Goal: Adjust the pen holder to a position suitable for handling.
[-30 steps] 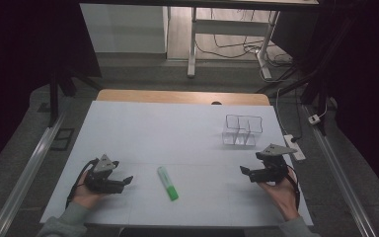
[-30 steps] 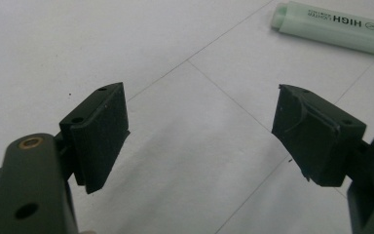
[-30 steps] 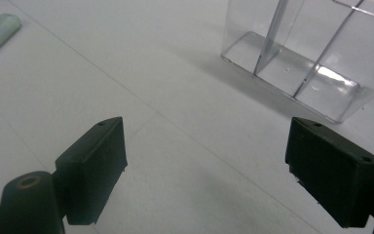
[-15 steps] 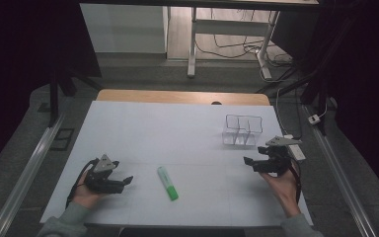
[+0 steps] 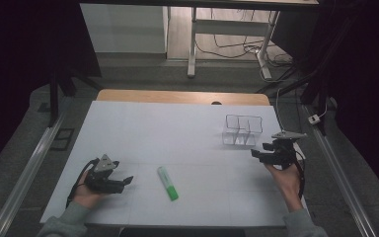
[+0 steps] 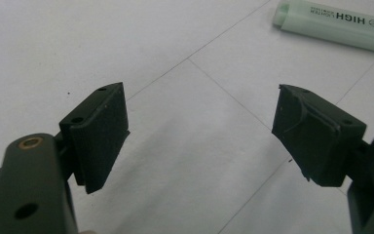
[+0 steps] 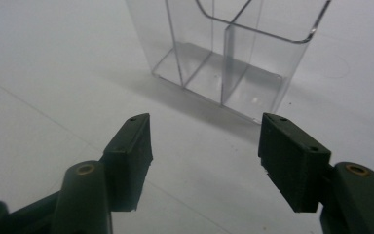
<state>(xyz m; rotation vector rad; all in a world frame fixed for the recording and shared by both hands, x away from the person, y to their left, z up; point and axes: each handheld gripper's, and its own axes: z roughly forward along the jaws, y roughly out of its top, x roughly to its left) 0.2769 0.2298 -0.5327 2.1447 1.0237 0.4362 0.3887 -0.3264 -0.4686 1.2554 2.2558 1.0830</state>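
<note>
The clear box (image 7: 224, 58) is seen just ahead of the right gripper (image 7: 204, 146), whose empty jaws, still apart, have just been closing.

the clear plastic holder (image 5: 243, 131) stands upright on the white table's right half, well back from the near edge. it is a see-through box, open at the top, with thin inner walls parting it into compartments, all bare inside (image 7: 233, 58). the green highlighter (image 5: 168, 183) lies flat near the table's front middle, capped, its length running slantwise, well apart from the holder; black lettering runs along its pale green barrel (image 6: 333, 24).
</note>
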